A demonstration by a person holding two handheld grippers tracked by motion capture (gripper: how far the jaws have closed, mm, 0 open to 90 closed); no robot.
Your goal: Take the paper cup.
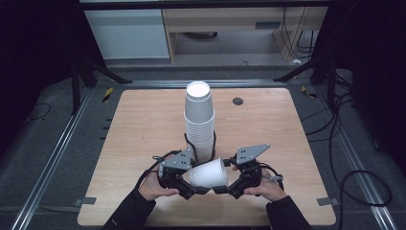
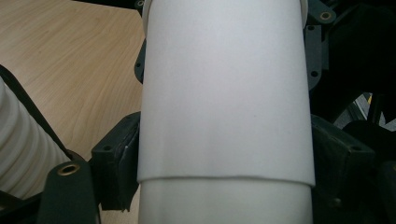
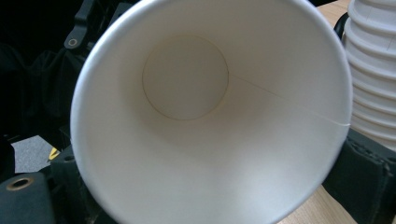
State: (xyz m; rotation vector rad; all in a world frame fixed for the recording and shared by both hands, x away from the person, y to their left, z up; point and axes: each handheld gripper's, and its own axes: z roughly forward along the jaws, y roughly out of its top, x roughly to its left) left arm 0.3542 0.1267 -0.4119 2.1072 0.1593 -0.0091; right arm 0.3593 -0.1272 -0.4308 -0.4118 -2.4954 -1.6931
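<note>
Hands (image 1: 155, 187) are seen at the near edge of the desk (image 1: 139, 124), each carrying 1 gripper, with a white paper cup (image 1: 208, 173) held on its side between them, just in front of the tall cup stack (image 1: 199, 122). In the left gripper view a seam crosses the wall low down (image 2: 224, 179), so 2 nested cups are judged to be in hand, and the step is taken to be pulling them apart. The left gripper (image 1: 190, 190) is closed on the narrow base end, its jaws pressed against both sides of the wall. The right gripper (image 1: 225, 189) sits at the mouth end; in the right gripper view the open rim (image 3: 210, 112) faces the camera, and whether its jaws pinch the rim cannot be told. The pull is best made straight along the cup's axis, with light pressure, since thin paper is easily crushed. The stack behind should be given room and not knocked.
</note>
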